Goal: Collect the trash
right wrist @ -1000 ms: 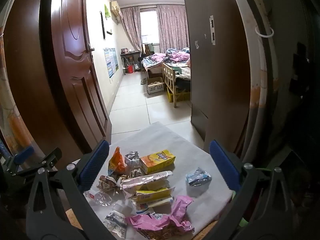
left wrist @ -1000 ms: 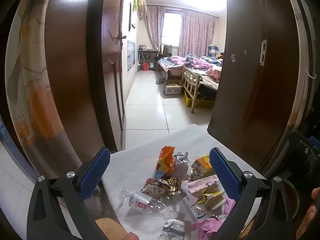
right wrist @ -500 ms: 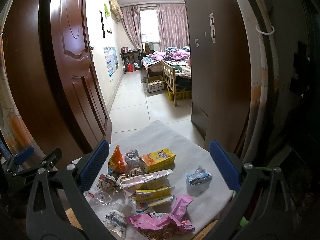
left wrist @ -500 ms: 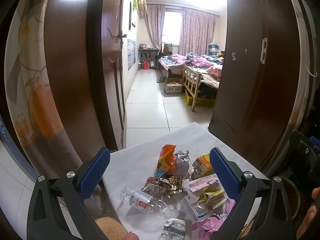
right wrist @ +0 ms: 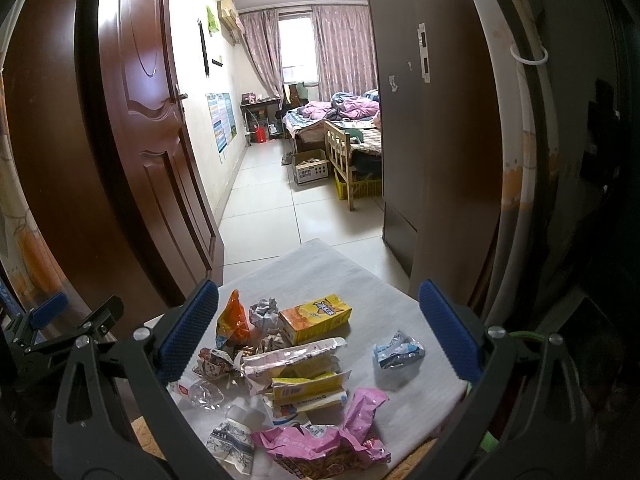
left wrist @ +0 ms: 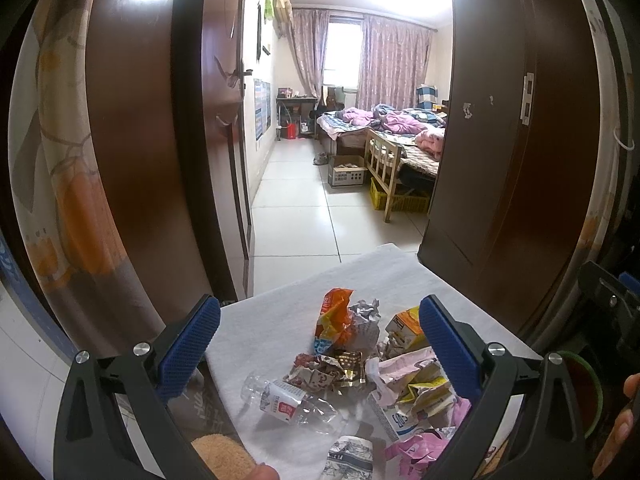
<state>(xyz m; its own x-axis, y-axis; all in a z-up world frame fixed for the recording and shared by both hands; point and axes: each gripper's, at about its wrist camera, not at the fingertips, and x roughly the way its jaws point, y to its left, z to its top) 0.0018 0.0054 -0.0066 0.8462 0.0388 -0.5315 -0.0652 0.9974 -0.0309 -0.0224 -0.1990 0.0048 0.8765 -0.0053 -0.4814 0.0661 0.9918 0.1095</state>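
A pile of trash lies on a grey-white cloth-covered table (right wrist: 332,276). It holds an orange snack bag (left wrist: 332,320), a crushed clear bottle (left wrist: 292,398), a yellow drink carton (right wrist: 316,318), crumpled foil (right wrist: 264,312), a pink wrapper (right wrist: 332,436) and a small blue-white packet (right wrist: 398,354). My left gripper (left wrist: 320,344) is open and empty, above the near left of the pile. My right gripper (right wrist: 320,332) is open and empty, above the pile; the left gripper shows at its far left (right wrist: 60,328).
A brown door (right wrist: 148,140) stands open on the left and a dark wardrobe (right wrist: 440,120) on the right. Beyond lies a tiled floor (left wrist: 296,200), a cardboard box (left wrist: 346,174) and a bed (left wrist: 384,128). A green-rimmed bin (left wrist: 580,392) shows at the table's right.
Both grippers have risen and tilted slightly, so the pile sits a little lower in both views. Nothing has been taken hold of.
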